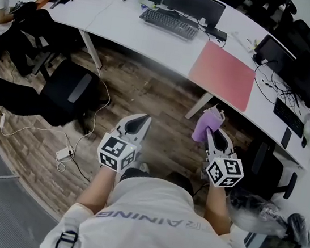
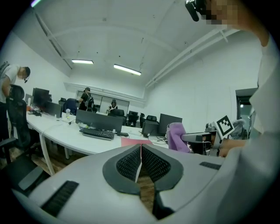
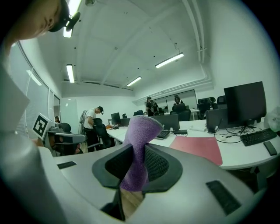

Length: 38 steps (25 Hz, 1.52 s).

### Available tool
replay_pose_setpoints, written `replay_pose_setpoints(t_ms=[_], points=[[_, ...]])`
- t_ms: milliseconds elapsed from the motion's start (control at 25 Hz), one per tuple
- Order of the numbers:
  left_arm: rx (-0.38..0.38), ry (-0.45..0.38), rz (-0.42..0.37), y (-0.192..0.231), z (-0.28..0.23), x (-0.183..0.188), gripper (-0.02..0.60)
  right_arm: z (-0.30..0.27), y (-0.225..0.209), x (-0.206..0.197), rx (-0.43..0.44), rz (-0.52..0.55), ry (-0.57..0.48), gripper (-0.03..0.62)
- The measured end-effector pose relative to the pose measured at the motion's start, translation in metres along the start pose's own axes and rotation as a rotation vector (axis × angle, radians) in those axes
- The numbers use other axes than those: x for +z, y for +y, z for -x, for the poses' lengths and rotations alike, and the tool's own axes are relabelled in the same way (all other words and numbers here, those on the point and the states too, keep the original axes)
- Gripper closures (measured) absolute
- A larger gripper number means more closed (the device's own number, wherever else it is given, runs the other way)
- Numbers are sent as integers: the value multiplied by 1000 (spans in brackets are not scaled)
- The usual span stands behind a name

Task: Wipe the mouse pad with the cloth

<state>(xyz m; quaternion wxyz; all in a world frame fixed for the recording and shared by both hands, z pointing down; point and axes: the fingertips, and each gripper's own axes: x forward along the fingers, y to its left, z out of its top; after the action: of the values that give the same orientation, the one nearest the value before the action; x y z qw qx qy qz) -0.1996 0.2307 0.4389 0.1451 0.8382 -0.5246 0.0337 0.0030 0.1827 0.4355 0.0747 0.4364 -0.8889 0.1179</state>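
The right claw (image 1: 216,135) grips a crumpled purple cloth (image 1: 207,124), apart from the flat red rectangular mouse pad (image 1: 223,74) on the white surface (image 1: 128,26).

Left gripper (image 1: 142,117) has jaws together; right gripper (image 1: 213,133) pinches cloth (image 1: 208,122).

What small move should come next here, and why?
Probably carry the right gripper forward to the red mouse pad: its jaws clamp the purple cloth, but it hangs over the floor, short of the desk.
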Motion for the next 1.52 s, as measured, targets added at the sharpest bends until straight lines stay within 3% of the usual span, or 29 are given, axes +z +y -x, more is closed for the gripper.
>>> replay_pose_setpoints(t_ms=[400,720,1000,1520], points=[[-70,17,36,28,-44,8,549,-40,-20,5,-45,-19,19,497],[-70,24,22,36,-101,22,549,-78,-65,16,-26,-40,-10,497],[-77,42,-9,22,-180,41,549,-100,-140,30,-32,-70,-15,497],[-150,103,-100,-43,-358,68,549,-107,-323,49,-129,-133,-25,497]])
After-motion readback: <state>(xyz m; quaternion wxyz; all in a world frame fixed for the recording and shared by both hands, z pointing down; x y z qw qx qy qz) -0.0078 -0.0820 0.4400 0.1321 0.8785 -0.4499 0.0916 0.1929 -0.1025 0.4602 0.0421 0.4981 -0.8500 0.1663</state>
